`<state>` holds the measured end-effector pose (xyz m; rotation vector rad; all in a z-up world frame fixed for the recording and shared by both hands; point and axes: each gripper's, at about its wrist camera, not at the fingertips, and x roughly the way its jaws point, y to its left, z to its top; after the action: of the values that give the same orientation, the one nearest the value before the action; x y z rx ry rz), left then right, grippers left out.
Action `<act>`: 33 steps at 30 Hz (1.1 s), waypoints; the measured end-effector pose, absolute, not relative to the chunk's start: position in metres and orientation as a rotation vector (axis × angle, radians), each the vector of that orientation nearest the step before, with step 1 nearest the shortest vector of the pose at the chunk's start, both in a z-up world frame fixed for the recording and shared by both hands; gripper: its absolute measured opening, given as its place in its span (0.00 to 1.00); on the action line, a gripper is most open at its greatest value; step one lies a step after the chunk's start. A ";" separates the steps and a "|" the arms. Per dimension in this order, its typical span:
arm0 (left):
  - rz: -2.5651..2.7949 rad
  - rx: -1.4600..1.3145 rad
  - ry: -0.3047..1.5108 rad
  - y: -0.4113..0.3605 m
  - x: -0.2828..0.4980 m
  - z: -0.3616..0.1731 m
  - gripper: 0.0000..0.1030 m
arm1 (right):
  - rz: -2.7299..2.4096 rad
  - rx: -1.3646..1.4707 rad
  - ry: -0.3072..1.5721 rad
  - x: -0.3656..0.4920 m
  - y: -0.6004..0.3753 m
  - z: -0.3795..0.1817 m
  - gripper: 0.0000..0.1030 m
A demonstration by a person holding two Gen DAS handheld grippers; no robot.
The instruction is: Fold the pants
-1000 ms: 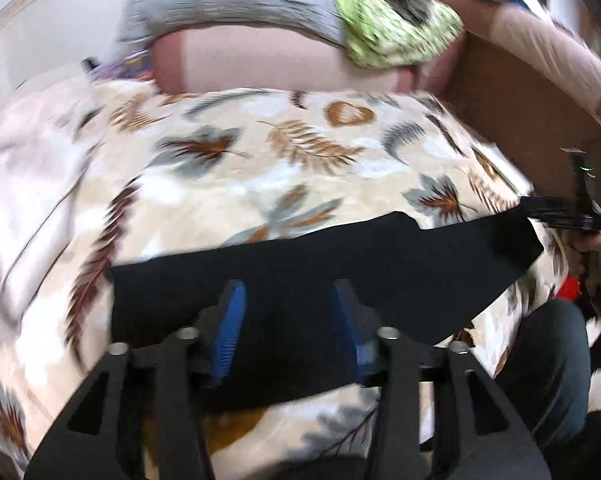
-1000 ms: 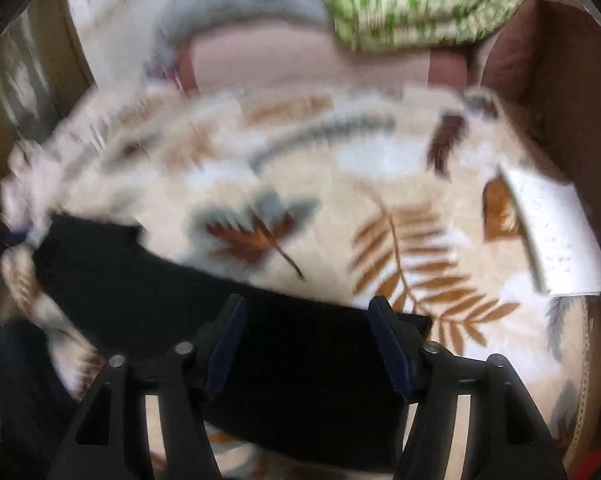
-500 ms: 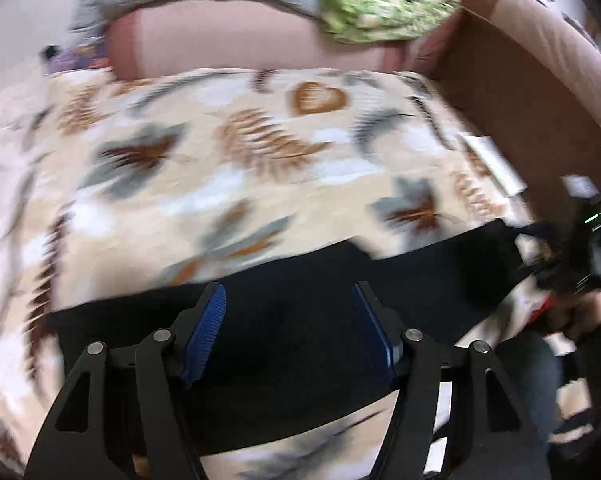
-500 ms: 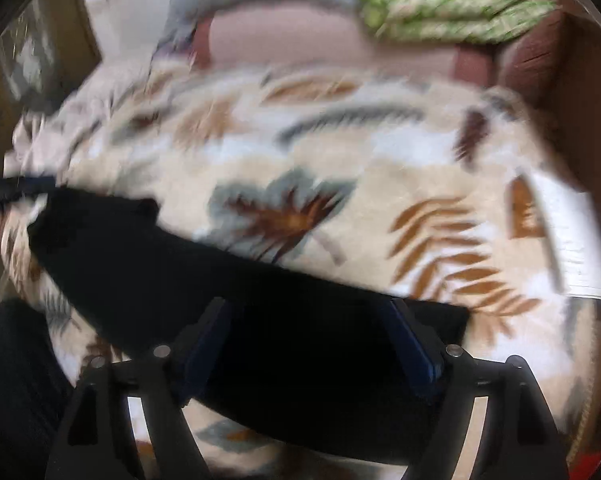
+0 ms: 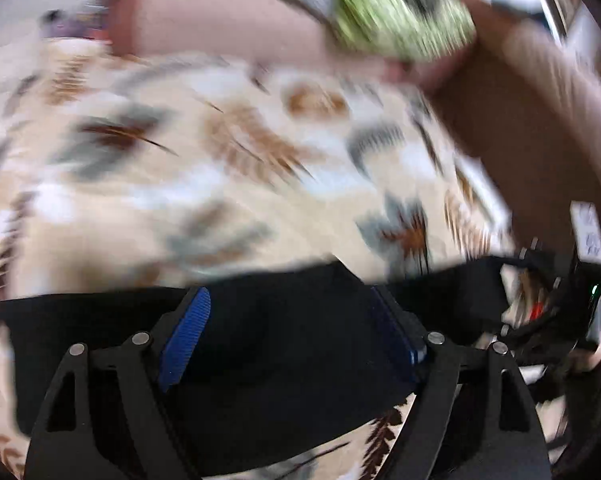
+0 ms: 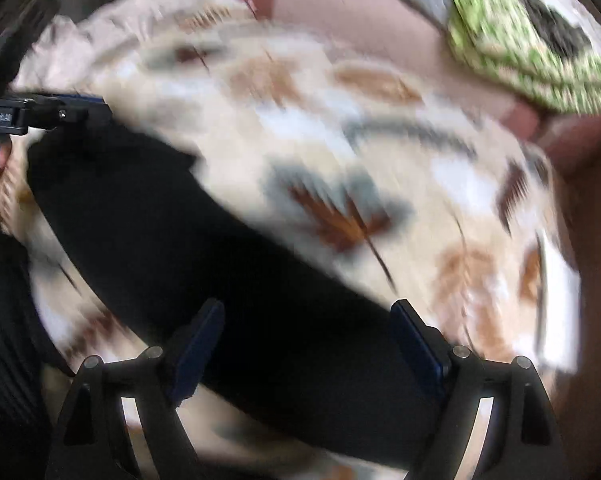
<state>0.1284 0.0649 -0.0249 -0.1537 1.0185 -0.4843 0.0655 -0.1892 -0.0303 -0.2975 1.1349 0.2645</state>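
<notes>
Pants, black soft fabric strip [image 5: 284, 352], laid flat on leaf-print beige blanket [image 5: 204, 184], long axis lower left to right of frame, directly under left gripper [image 5: 288, 332] and right gripper [image 6: 304, 344], both spread wide, gripping nothing, roughly equally near.

**Gripper hardware: appearance as observed**

Left gripper [image 5: 288, 332] had matte black triangulated finger frames with silver round screw heads and ribbed blue pads [image 5: 186, 334]. Right gripper [image 6: 306, 346] matched: black frames, silver screws, darker blue pads [image 6: 414, 340]. Motion blur obscured finer markings.
</notes>
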 end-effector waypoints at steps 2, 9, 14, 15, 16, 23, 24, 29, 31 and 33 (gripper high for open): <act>-0.384 -0.268 0.993 0.118 0.129 -0.018 0.79 | 0.342 -0.236 1.068 0.077 -0.157 -0.015 0.83; -0.257 -0.507 1.061 0.196 0.094 -0.066 0.79 | 0.578 -0.140 0.987 0.092 -0.034 -0.029 0.83; -0.229 -0.253 1.102 0.171 0.088 -0.093 0.78 | 0.473 -0.140 1.091 0.112 -0.027 -0.102 0.91; -0.217 -0.200 1.103 0.165 0.089 -0.093 0.78 | 0.483 -0.125 1.093 0.112 -0.030 -0.104 0.91; -0.211 -0.164 1.104 0.161 0.089 -0.094 0.78 | 0.484 -0.133 1.084 0.110 -0.029 -0.102 0.91; -0.206 -0.204 0.976 0.154 0.074 -0.028 0.79 | 0.449 -0.106 1.005 0.080 -0.067 -0.029 0.78; -0.222 -0.213 0.928 0.143 0.070 -0.011 0.79 | 0.420 -0.088 0.958 0.069 -0.083 -0.013 0.79; -0.424 -0.269 0.847 0.056 0.045 0.027 0.79 | 0.184 0.356 0.864 -0.001 -0.233 0.018 0.86; -0.537 -0.268 0.838 0.013 0.033 0.014 0.79 | 0.093 0.639 0.852 -0.035 -0.303 0.000 0.86; -0.595 -0.203 0.807 -0.019 0.019 -0.010 0.79 | -0.010 0.854 0.816 -0.075 -0.365 -0.029 0.86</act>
<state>0.0195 -0.0191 -0.0102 -0.2027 0.8069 -0.5950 -0.0754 -0.3650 -0.0295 0.8543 0.8156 -0.0098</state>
